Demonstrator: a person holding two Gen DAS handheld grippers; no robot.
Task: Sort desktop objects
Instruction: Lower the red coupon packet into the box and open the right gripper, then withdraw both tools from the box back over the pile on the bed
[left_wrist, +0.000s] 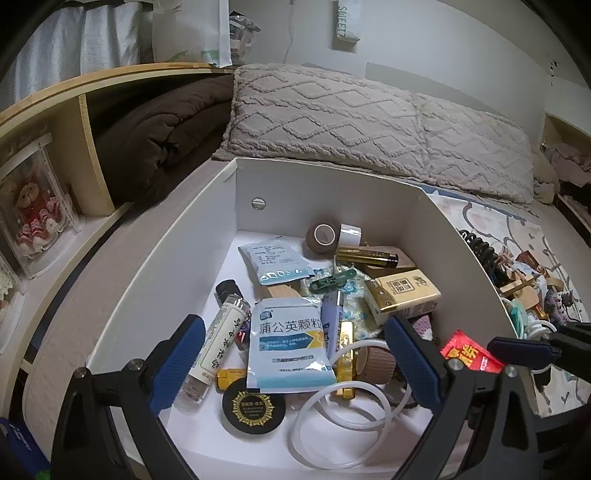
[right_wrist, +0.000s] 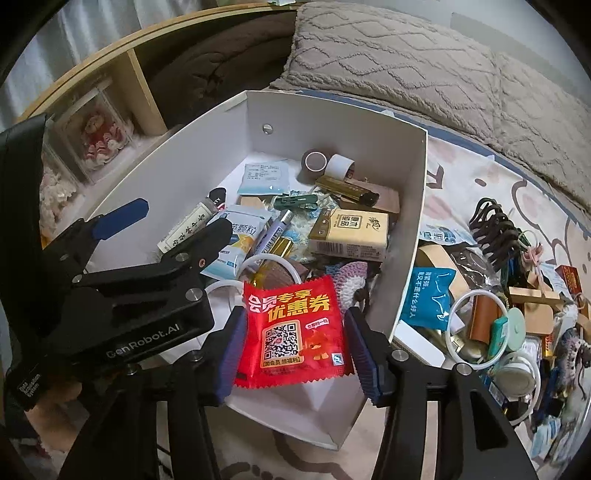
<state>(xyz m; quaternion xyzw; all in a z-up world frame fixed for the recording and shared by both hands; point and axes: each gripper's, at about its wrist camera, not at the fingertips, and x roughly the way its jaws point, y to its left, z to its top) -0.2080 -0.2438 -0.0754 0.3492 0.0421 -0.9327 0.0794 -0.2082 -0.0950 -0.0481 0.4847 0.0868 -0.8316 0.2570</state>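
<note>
Bed (right_wrist: 461, 184) takes most of the room, patterned sheet, two grey tufted pillows (left_wrist: 332, 118) at the head. It serves as the work surface here, so everything lies loose on the sheet.

White box (left_wrist: 325, 192) sits on the bed, open top, walls upright. It looks like the collecting bin: already half full of sorted bits, heaped rather than stacked. Just to the right of the box, on the sheet, is the unsorted pile (right_wrist: 517, 314): rings, hair ties, packets, small cartons, all tangled. Likely kept close so each carry is short.

Left gripper (left_wrist: 293, 323) hangs over the near part of the box, angled down, jaws released and wide, nothing between them. Probably parked clear, waiting its turn.

Right gripper (right_wrist: 295, 314) hovers above the box's near right corner, tilted steeply down. The red packet (right_wrist: 291, 332), the task's thing, spans flat between the jaws, its edges at both pads. It is aloft over the box interior, not yet lying among the contents. Whether the jaws pinch it or have gone slack I cannot tell. Position suggests a drop-in.

Inside the box: yellow tissue pack (right_wrist: 351, 232) toward the right wall, blue-white sachet (left_wrist: 288, 343) near the front, white ring (left_wrist: 332, 406) looped beside it.
</note>
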